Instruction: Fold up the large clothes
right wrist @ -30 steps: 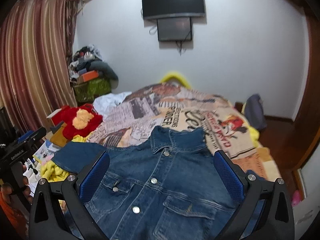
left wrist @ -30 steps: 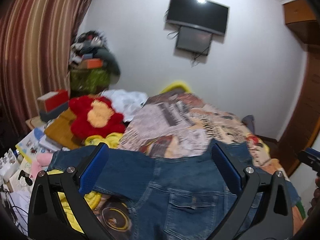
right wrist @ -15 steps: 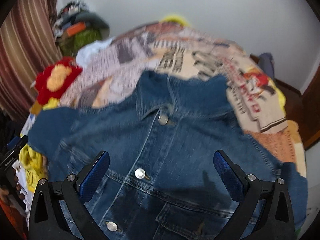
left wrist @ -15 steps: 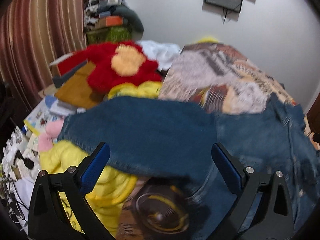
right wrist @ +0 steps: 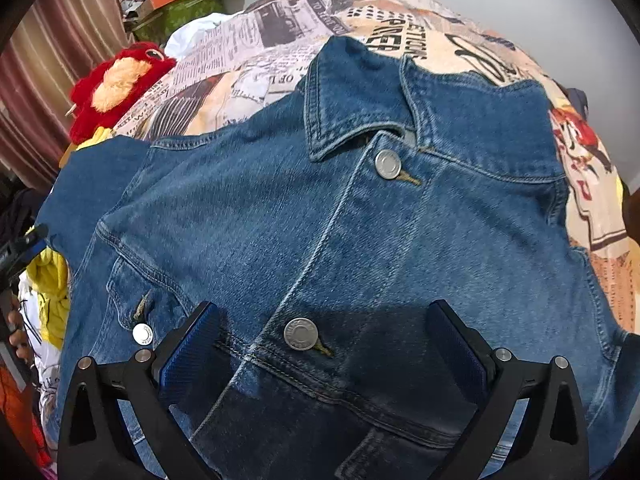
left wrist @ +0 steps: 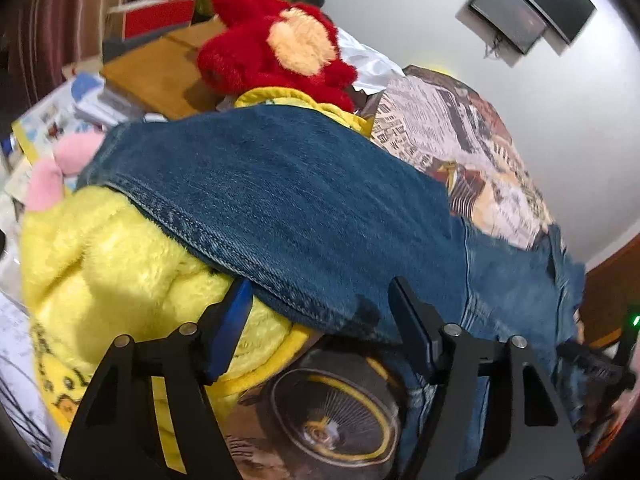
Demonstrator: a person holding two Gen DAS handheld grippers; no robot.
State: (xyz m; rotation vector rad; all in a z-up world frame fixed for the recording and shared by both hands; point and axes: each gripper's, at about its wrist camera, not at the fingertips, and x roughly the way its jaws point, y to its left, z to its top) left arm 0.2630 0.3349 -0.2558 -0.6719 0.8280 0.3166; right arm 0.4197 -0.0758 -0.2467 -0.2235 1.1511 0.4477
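A blue denim jacket [right wrist: 340, 216] lies buttoned and face up on a bed with a newspaper-print cover [right wrist: 280, 32]. Its left sleeve [left wrist: 280, 200] stretches out over a yellow plush toy [left wrist: 104, 264]. My left gripper [left wrist: 320, 312] is open, its fingers straddling the sleeve's lower seam edge near the armpit. My right gripper [right wrist: 320, 340] is open and low over the jacket's chest, around a metal button [right wrist: 301, 334], with nothing held.
A red plush toy [left wrist: 276, 40] sits beyond the sleeve, also in the right wrist view [right wrist: 116, 84]. Books and boxes [left wrist: 72, 100] lie at the left bedside. A wall-mounted TV [left wrist: 528, 4] hangs at the far end. A striped curtain [right wrist: 52, 64] is on the left.
Both grippers have dropped down and forward close to the jacket. The left one has swung left to the sleeve edge. The right one has come low over the chest buttons.
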